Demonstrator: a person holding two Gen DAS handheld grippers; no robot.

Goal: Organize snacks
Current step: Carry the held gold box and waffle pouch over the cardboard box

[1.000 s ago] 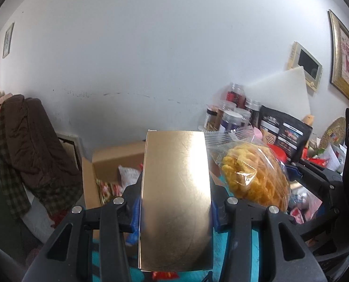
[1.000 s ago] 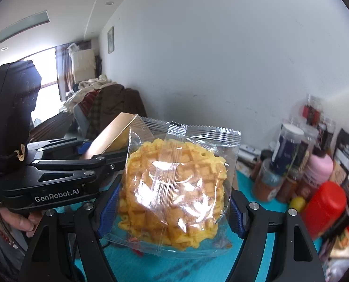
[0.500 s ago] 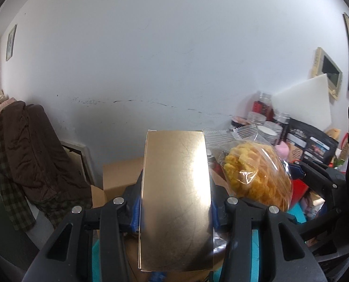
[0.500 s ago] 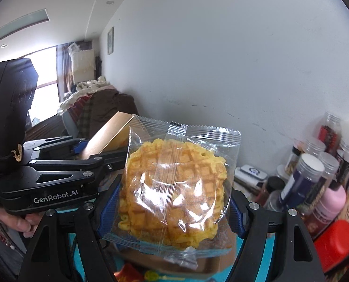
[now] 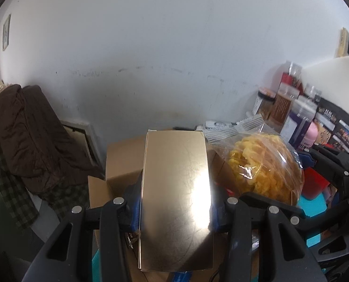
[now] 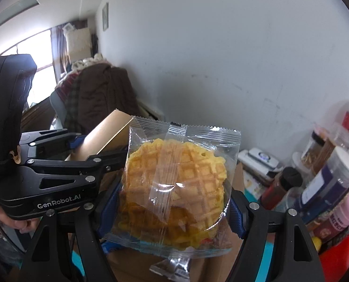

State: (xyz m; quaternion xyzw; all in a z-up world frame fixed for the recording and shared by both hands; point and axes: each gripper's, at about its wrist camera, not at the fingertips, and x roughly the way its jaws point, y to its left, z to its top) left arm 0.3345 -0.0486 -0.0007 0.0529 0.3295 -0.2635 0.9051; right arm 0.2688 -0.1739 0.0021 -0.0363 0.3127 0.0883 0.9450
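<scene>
Carrying one snack in each tool, the person was midway through the sorting, as far as I could judge. The left gripper (image 5: 175, 209) had its jaws narrowed onto the sides of a gold box (image 5: 174, 202), held upright and centred in the left wrist view. The right gripper (image 6: 169, 213) had its jaws set wider, clamped on a clear waffle packet (image 6: 174, 188), which in the left wrist view sat at about three o'clock of the gold box, just beside it. Neither snack had been set down yet. A cardboard box (image 5: 120, 164) with open flaps lay below and behind both loads, at about nine o'clock of the gold box; I took it for the likely destination, though its contents were mostly hidden.

What remained, judging by the clutter, was the placing of these two and probably more. At about three o'clock in the right wrist view stood a crowd of jars (image 6: 327, 181), a pink bottle (image 6: 348, 209) and a red container (image 6: 339, 256), near enough to be knocked by a sideways swing. A brown coat (image 5: 26, 136) hung at nine o'clock in the left wrist view, well apart. The two grippers rode close together, so each could foul the other on release.
</scene>
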